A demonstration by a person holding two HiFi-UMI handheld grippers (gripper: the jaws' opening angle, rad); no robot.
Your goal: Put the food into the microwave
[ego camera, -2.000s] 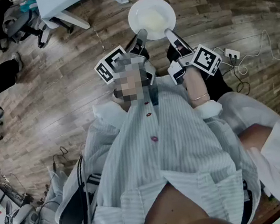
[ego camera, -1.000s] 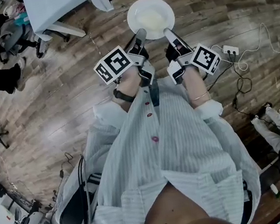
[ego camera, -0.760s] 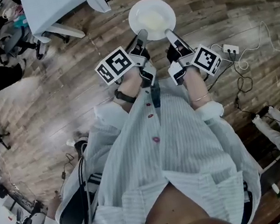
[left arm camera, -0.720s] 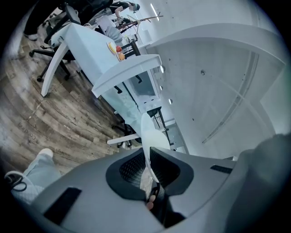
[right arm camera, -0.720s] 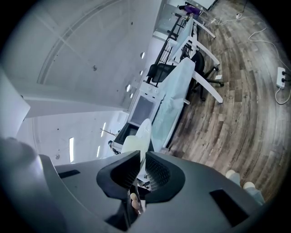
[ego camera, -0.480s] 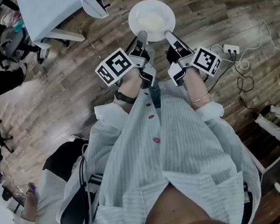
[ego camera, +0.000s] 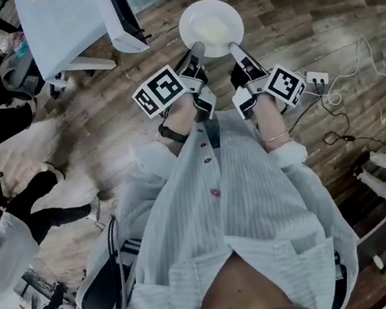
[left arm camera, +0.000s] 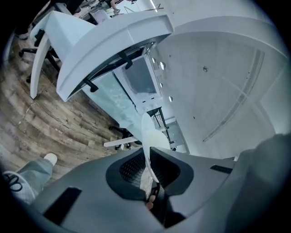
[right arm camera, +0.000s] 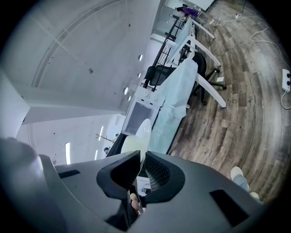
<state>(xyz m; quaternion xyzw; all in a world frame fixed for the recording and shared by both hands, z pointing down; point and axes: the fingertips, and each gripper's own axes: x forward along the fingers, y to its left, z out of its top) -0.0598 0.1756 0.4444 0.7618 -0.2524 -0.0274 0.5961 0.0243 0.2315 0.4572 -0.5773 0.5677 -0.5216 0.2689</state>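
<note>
Plate (ego camera: pixel 211 28) with its pale yellowish food is up in the air over the wooden floor (ego camera: pixel 318 26), and that is as far as I have got: lifted and being carried, not yet delivered. My left gripper (ego camera: pixel 195 45) is clenched on the plate's near rim at its left, and my right gripper (ego camera: pixel 232 46) is clenched on the same rim at its right, so the load hangs level between the two. A white table (ego camera: pixel 69 24) lies to the upper left of the plate. Beyond the plate, the gripper views show a pale box with a grey front (right arm camera: pixel 136 116); whether that is the microwave I cannot tell. What remains, as I judge it, is the whole approach, getting the door open, and sliding the plate inside.
</note>
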